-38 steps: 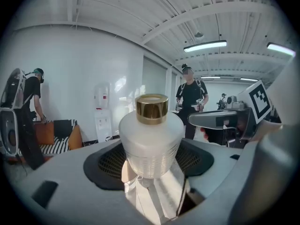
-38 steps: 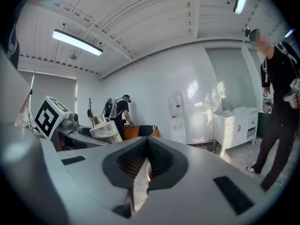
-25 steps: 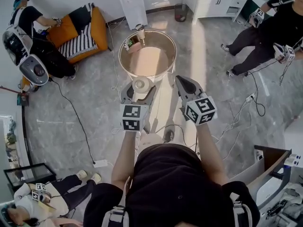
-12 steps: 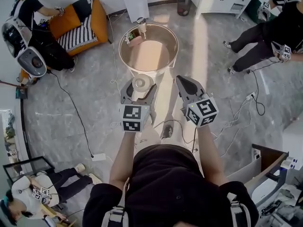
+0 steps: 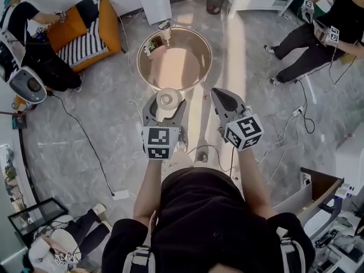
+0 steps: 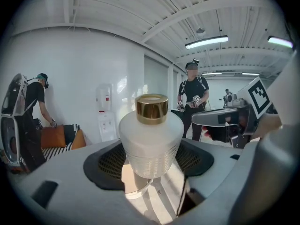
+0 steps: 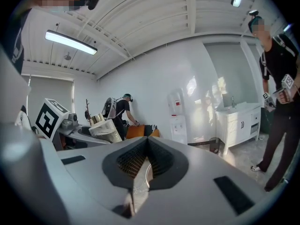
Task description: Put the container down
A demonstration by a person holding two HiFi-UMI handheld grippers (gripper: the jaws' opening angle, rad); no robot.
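A white frosted container point(image 5: 168, 100) with a gold cap point(image 6: 151, 108) stands upright between the jaws of my left gripper point(image 5: 165, 106), which is shut on its body point(image 6: 150, 144). My right gripper point(image 5: 223, 99) is beside it at the same height, shut with nothing in it; in the right gripper view its jaws point(image 7: 143, 165) meet, and the container point(image 7: 106, 128) shows off to the left. Ahead and below stands a round table point(image 5: 177, 68) with a metal rim. Both grippers hover short of its near edge.
On the table's far side are a small pink box with a plant point(image 5: 153, 48) and a bottle point(image 5: 166, 32). An orange sofa point(image 5: 85, 30) is at far left. Cables point(image 5: 91, 135) run over the floor. People stand at right point(image 5: 318, 27), left point(image 5: 25, 56) and lower left point(image 5: 57, 252).
Both grippers keep the same pose, with the container still held in the left. The head view has shifted slightly toward the table, and the people around have moved.
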